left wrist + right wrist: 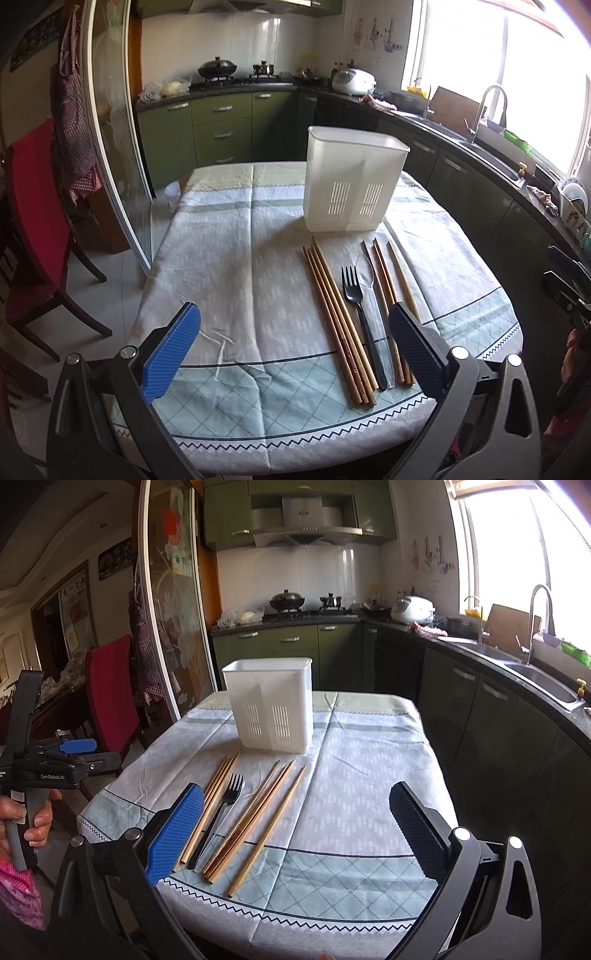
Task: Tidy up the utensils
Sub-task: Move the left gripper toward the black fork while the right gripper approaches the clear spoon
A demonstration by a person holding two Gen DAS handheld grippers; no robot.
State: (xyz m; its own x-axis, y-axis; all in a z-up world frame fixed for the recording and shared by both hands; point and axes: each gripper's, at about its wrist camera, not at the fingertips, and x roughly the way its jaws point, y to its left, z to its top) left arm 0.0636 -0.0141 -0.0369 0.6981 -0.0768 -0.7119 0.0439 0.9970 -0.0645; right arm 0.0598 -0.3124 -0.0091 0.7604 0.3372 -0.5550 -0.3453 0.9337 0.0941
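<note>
A white plastic utensil holder (352, 181) (271, 705) stands upright at the far part of the table. In front of it several wooden chopsticks (334, 317) (255, 823), a black fork (360, 314) (221, 812) and a clear plastic spoon (371, 291) lie side by side on the cloth. My left gripper (291, 354) is open and empty, held above the table's near edge, left of the utensils. My right gripper (295, 830) is open and empty, above the near edge, with the chopsticks between its fingers in view. The left gripper also shows at the left edge of the right wrist view (79, 747).
The table wears a pale blue-green patterned cloth (236, 258) (351, 775). A red chair (33, 229) (110, 690) stands to the left by a glass sliding door. A dark counter with sink and tap (535, 664) runs along the right. Green cabinets and a stove lie behind.
</note>
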